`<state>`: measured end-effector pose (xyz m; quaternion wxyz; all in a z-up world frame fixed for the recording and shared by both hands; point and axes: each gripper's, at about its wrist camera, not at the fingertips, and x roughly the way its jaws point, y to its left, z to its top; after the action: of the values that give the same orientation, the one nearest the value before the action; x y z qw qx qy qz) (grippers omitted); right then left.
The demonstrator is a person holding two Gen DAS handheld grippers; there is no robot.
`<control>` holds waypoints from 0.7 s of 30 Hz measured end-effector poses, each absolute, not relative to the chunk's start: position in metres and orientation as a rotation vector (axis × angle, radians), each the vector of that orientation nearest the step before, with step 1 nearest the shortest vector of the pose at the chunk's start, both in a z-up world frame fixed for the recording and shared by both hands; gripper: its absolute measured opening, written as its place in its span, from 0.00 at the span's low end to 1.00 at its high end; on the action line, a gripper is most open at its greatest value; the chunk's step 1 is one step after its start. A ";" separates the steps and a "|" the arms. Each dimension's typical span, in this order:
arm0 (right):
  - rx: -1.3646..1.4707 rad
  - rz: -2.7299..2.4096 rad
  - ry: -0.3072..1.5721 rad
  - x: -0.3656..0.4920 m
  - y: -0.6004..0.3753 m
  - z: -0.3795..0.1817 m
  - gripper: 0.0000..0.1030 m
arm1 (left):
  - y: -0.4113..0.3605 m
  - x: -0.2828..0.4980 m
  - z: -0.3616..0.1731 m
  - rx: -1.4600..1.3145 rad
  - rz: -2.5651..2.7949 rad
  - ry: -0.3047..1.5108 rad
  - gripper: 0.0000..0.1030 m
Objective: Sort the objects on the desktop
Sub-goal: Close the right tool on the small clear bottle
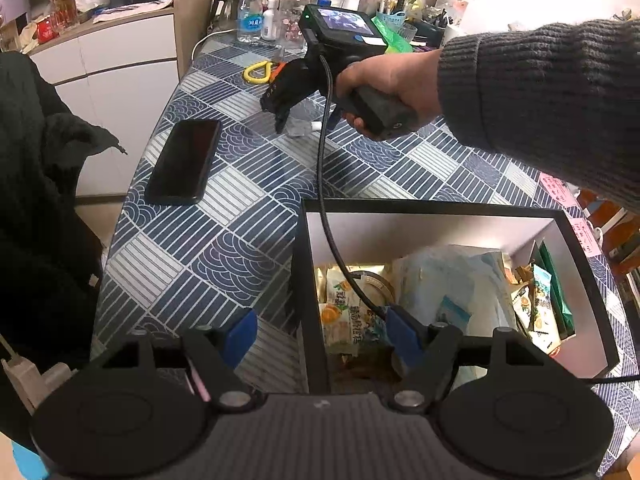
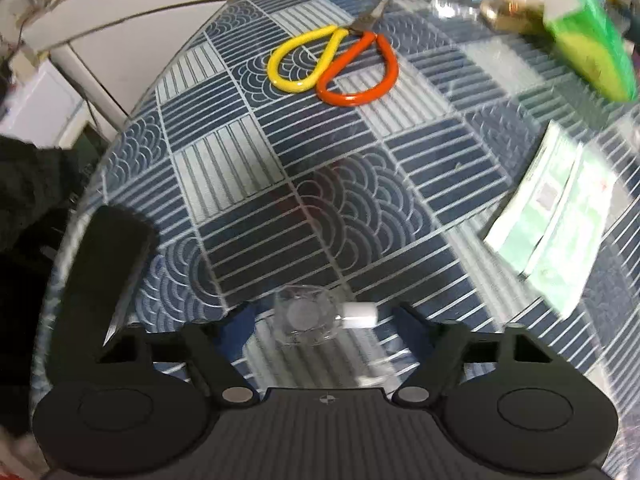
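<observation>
Clear bottle (image 1: 298,127), small, white cap, lying on patterned tablecloth (image 1: 224,240), at tip of right gripper (image 1: 280,118) in left wrist view. Hand (image 1: 384,88) on grip. Left gripper (image 1: 320,334) fingers spread, nothing between, hovering over black box (image 1: 440,206) rim; snack packets (image 1: 344,312) inside. Phone (image 1: 182,162) flat at left.

Right wrist view: bottle (image 2: 308,316) between right gripper (image 2: 324,324) fingers, gaps on both sides, not yet clamped. Scissors (image 2: 334,66) farther off, yellow and orange handles. Paper packets (image 2: 556,208) at right.
</observation>
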<state>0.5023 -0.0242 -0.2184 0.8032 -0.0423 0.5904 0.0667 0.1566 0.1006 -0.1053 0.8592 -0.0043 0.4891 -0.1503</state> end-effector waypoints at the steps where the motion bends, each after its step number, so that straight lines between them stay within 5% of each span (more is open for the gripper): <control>1: -0.111 0.137 1.259 0.502 -0.023 -0.218 0.52 | 0.100 0.157 -0.106 -0.010 -0.316 1.028 0.83; 21: -0.013 0.102 1.166 0.468 -0.055 -0.164 0.52 | 0.090 0.140 -0.086 0.016 -0.358 0.989 0.83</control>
<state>0.4679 -0.0554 -0.1641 0.8334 -0.0063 0.5504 0.0483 0.1399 0.0899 -0.0863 0.8648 0.0074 0.4721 -0.1707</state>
